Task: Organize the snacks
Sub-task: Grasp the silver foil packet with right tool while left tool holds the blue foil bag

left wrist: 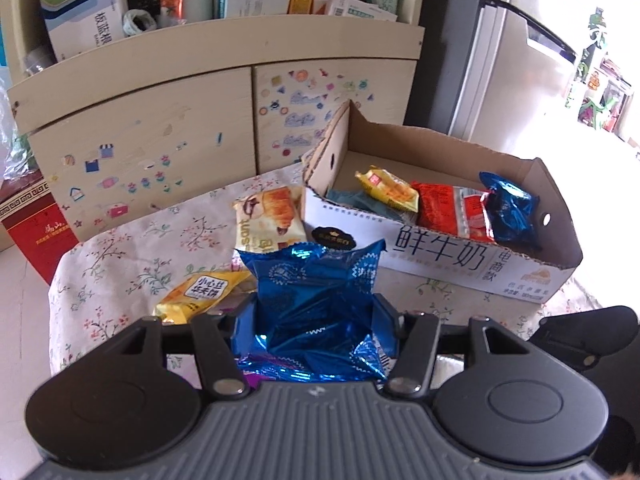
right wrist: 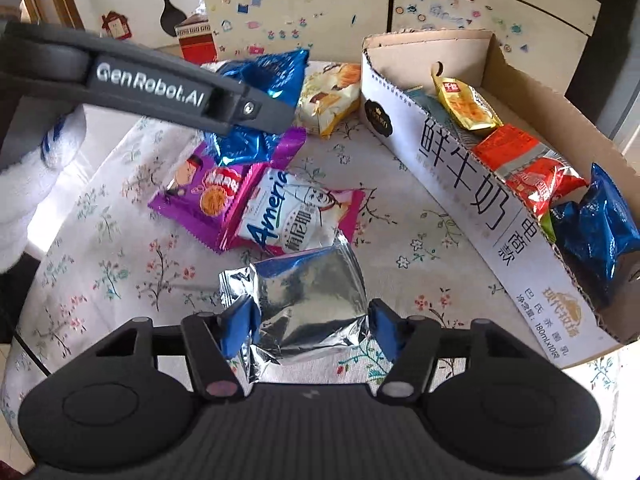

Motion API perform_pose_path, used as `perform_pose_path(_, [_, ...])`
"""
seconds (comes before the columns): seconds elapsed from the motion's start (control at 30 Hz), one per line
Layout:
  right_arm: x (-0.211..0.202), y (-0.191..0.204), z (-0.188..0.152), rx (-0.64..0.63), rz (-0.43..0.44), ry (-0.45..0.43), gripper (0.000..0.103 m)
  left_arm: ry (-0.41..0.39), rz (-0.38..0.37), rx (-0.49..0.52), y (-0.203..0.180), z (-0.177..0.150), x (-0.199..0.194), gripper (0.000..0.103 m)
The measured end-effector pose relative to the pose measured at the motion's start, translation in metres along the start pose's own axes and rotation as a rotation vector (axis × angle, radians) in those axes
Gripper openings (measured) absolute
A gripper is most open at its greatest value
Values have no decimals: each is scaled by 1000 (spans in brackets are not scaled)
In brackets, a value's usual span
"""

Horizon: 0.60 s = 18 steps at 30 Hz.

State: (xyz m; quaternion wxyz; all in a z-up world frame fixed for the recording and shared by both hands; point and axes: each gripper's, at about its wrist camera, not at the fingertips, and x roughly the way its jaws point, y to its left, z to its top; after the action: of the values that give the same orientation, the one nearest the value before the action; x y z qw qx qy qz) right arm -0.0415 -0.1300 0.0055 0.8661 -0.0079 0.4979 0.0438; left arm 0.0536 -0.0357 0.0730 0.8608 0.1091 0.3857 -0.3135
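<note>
Two grippers are working over the floral tablecloth [right wrist: 120, 248]. The left gripper [left wrist: 316, 320] is clamping a blue foil snack packet [left wrist: 316, 300], and the right gripper [right wrist: 312, 324] is pinching a silver foil packet [right wrist: 304, 300]. Four snacks are sitting in the cardboard milk box [right wrist: 460, 168]: yellow, red, teal and blue. A purple biscuit packet [right wrist: 208, 196], a pink-edged white packet [right wrist: 296, 212] and a croissant packet [left wrist: 268, 216] are lying nearby, beside the box.

Crinkled blue foil snack [left wrist: 316, 304] upright; silver packet [right wrist: 308, 304] apparently off the cloth.
</note>
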Motion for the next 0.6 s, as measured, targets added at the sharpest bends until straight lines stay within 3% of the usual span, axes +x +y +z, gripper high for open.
perform_pose_path(0.33, [-35, -16, 18, 98, -24, -128, 69, -8, 43, -13, 6, 0, -2, 58])
perform_pose_path(0.6, [-41, -24, 29, 148, -38, -164, 69, -9, 66, -12, 9, 0, -2, 58])
